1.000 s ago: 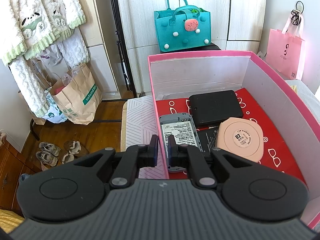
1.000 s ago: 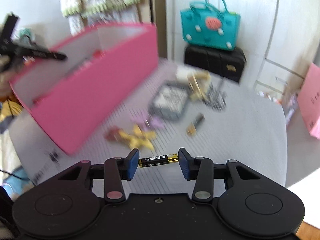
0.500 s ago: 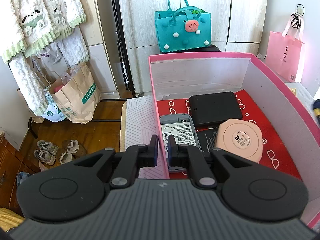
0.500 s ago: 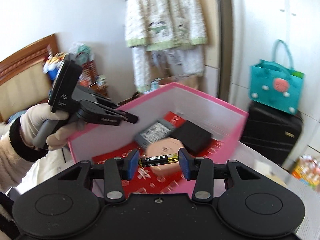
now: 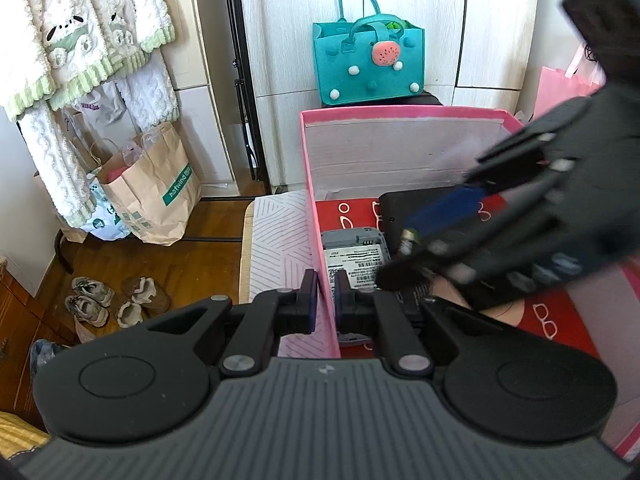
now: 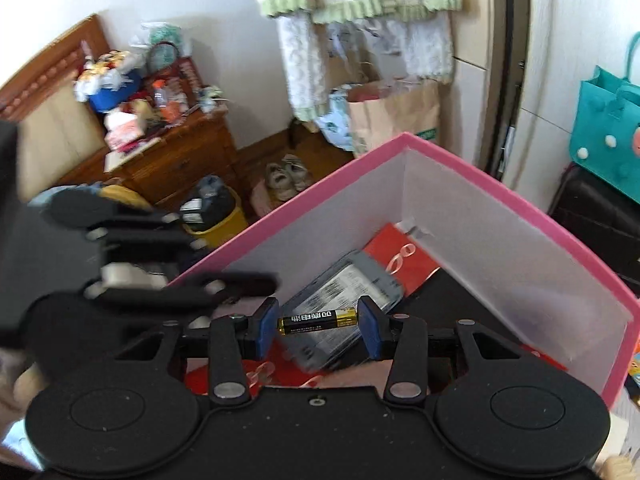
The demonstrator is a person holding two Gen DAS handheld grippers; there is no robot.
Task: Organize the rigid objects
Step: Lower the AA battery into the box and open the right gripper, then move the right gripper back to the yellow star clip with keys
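Right tongs [image 6: 318,327] grip battery [image 6: 317,320] over pink box [image 6: 500,184]

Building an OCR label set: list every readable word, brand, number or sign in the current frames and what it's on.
"hotwind", green print on the brown paper bag by the hanging towels.
Chinese characters on the battery held in the right claw: too small to transcribe.
Barcode and print on the grey device's label in the pink box, whose wall the left claw pinches: too small.
White glasses icons on the red box floor: signs, not text.
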